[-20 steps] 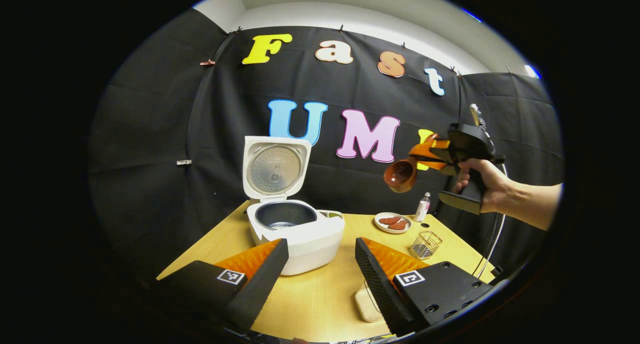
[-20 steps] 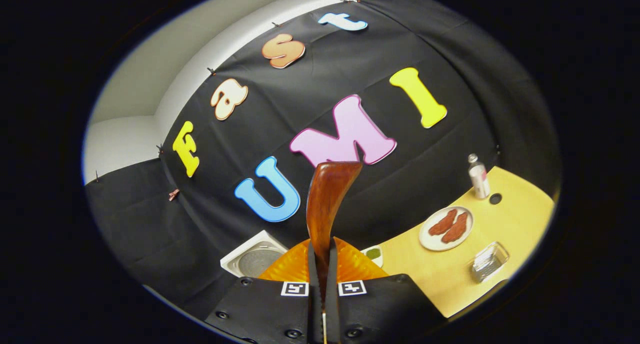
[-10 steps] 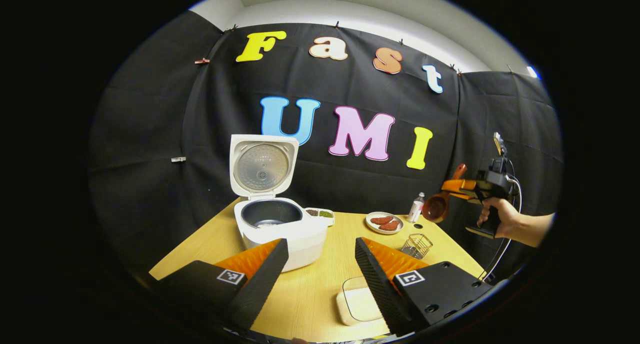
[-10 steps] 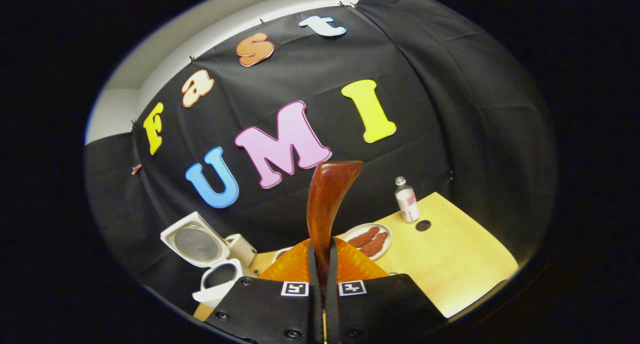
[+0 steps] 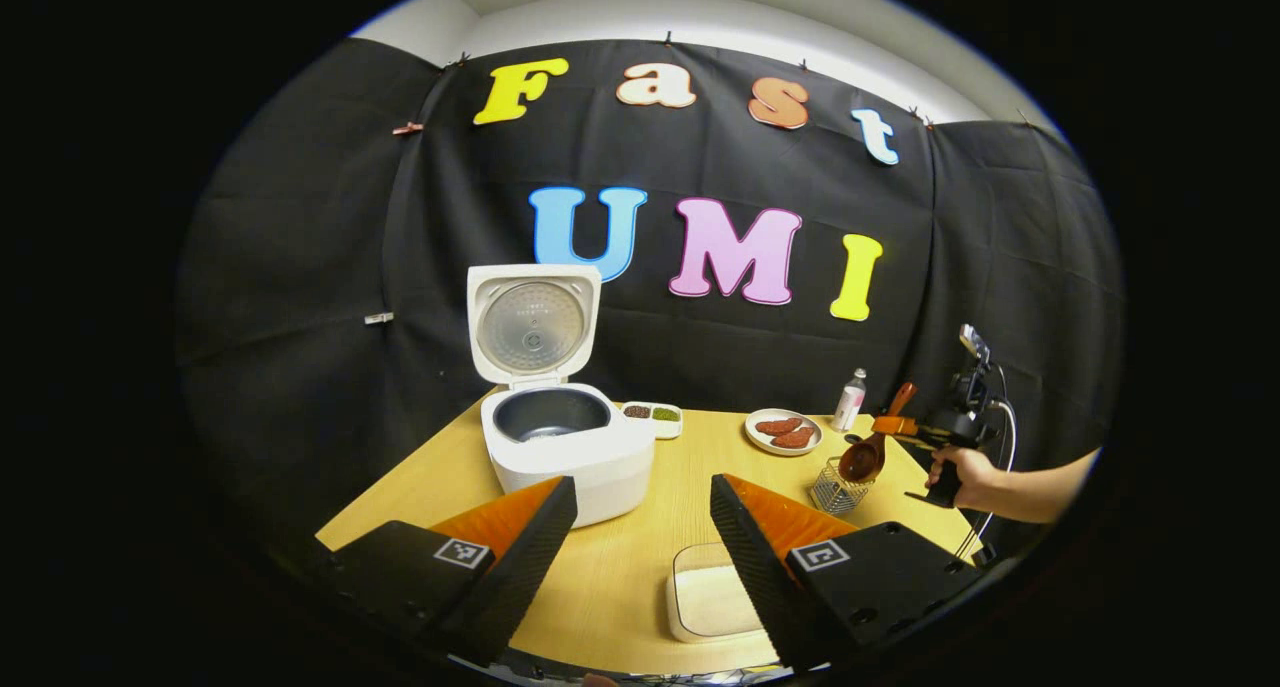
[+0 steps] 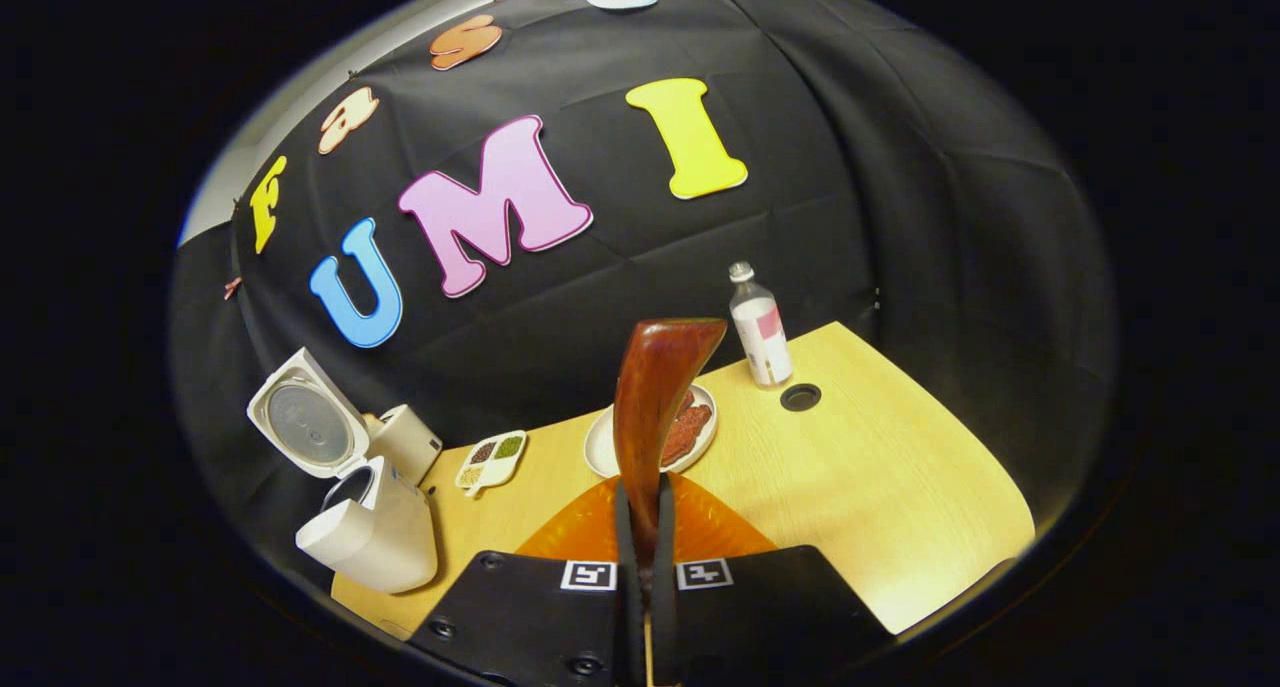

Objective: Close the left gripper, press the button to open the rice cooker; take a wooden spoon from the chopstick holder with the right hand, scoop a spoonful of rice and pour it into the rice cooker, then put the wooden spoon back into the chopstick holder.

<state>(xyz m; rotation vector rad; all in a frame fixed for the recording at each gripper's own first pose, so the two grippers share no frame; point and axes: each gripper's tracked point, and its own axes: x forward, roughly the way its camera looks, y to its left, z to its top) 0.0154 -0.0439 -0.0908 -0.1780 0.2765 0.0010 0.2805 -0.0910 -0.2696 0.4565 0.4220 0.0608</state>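
Observation:
The white rice cooker (image 5: 565, 452) stands open on the wooden table (image 5: 640, 487), its lid (image 5: 533, 322) upright and the dark inner pot showing. My left gripper (image 5: 640, 527) hovers open in front of it, nothing between its fingers. Far right, a hand holds my right gripper (image 5: 900, 427), shut on the wooden spoon (image 5: 866, 455). The spoon's bowl hangs down just over the wire chopstick holder (image 5: 832, 489). In the right gripper view the spoon's handle (image 6: 655, 407) rises from between the shut fingers of my right gripper (image 6: 640, 537). The cooker (image 6: 375, 532) lies lower left there.
A shallow white box of rice (image 5: 705, 602) lies at the table's front, partly behind my right-hand finger. A plate of sausages (image 5: 783, 430), a small bottle (image 5: 850, 399) and a divided dish of beans (image 5: 652, 417) stand along the back. A round hole (image 6: 800, 397) marks the tabletop near the bottle (image 6: 758, 327).
The right gripper has come down and to the right with the spoon, from high up to just above the wire holder. The left gripper has drawn back slightly, still open.

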